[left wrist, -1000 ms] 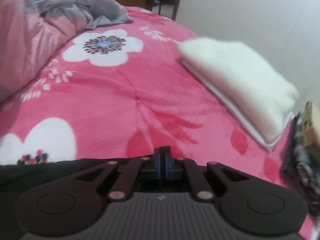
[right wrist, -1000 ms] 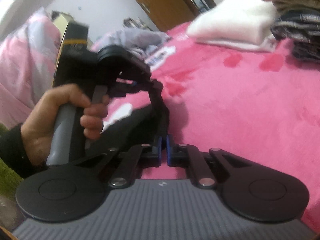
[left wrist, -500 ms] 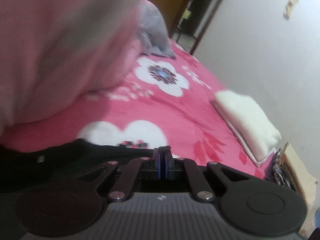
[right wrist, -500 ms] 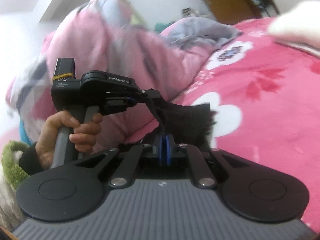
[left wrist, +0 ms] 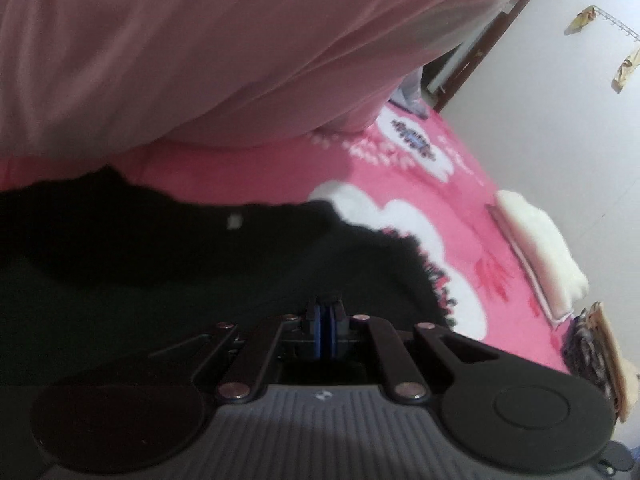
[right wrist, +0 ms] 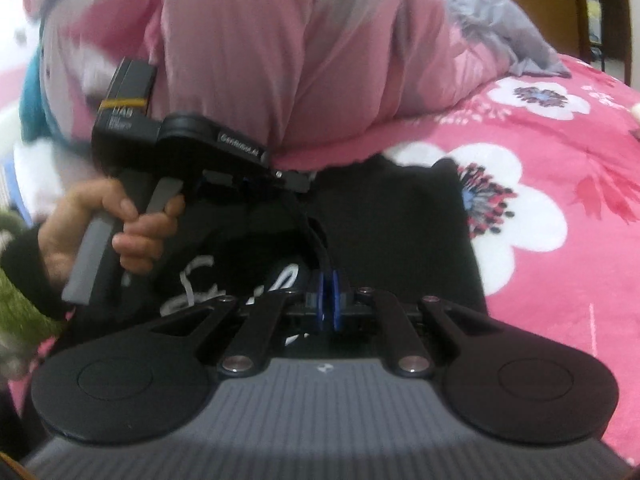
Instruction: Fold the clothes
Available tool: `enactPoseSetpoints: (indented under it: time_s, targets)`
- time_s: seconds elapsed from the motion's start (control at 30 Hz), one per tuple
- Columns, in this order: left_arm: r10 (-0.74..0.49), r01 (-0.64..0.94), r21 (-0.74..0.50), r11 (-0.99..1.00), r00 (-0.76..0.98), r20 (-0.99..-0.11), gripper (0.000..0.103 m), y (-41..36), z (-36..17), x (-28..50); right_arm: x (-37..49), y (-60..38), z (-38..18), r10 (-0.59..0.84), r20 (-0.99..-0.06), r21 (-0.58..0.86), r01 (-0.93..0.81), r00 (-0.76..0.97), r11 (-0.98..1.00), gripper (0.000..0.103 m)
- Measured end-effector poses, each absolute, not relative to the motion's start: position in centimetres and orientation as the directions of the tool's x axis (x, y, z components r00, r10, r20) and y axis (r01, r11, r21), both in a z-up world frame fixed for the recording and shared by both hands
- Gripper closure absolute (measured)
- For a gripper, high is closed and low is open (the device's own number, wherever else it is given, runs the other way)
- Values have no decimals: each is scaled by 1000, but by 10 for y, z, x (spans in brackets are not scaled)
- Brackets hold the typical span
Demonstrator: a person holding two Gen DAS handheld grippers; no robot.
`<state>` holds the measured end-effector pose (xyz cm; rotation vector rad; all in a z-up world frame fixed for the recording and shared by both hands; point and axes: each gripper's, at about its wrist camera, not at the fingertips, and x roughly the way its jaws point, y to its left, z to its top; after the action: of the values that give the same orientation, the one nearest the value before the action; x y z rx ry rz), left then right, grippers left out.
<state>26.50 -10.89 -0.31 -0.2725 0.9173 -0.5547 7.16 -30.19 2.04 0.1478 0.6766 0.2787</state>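
Observation:
A black garment [left wrist: 160,272] with white print lies on the pink flowered bed cover [left wrist: 460,208], close under a heaped pink quilt [left wrist: 200,40]. My left gripper [left wrist: 325,320] is shut, its blue pads pressed together on the garment's near edge. In the right wrist view the garment [right wrist: 400,232] spreads ahead of my right gripper [right wrist: 328,304], which is also shut on its edge. A hand [right wrist: 132,232] holds the left gripper [right wrist: 318,264] right beside it, with its fingers reaching down to the same edge.
A folded white garment [left wrist: 536,248] and a stack of folded clothes [left wrist: 592,352] sit along the wall on the right. A grey cloth [right wrist: 492,20] lies on the quilt [right wrist: 300,60]. A wooden door frame [left wrist: 476,64] stands beyond the bed.
Both grippers have swung across the bed toward the pink quilt, taking the black garment along. The folded white garment has dropped away to the far right. Both wrists have rolled.

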Motion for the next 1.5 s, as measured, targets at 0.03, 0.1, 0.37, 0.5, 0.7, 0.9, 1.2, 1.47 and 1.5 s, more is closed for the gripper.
enactPoseSetpoints:
  time_s: [0.03,0.1,0.37,0.5,0.7,0.9,1.2,1.47,1.5]
  targets:
    - [-563,340,-449,826,472,-679,96,-108,-7,266,72,-296,17,307,-617,214,-220,725,952,96]
    - [-570,345,-455,821,446,-690,88,-105,-14,268,73,-287,10,317,-652,205,-243,689,948,96]
    - [-540,273,-468,841,493,-682,60,-70,-10,263,56,-293,9,349,-639,285,-211,685,935,76]
    - [-540,227,-495,839,470,-698,58,-46,16,253,54,-305,16,318,-631,299,-156,708,941,76]
    - [-485,230,-434,871,541,-687,48,-17,73,227,94,-298,11,282,-635,290,-117,719,950,77]
    - [-507,281,-423,862,450,-735,44,-31,37,221,68,-286,3,277,-594,272,-135,756,953,77]
    - [-476,332,-351,875,464,-747,65,-84,-8,248,36,-277,-1,210,-570,104,-184,794,977,75]
    - [-427,322,-294,900,510,-747,101,-89,-27,255,48,-265,-8,210,-547,56,-215,810,975,75]
    - [-422,318,-291,902,521,-742,101,-88,-27,253,49,-265,-9,211,-550,55,-217,808,975,75]
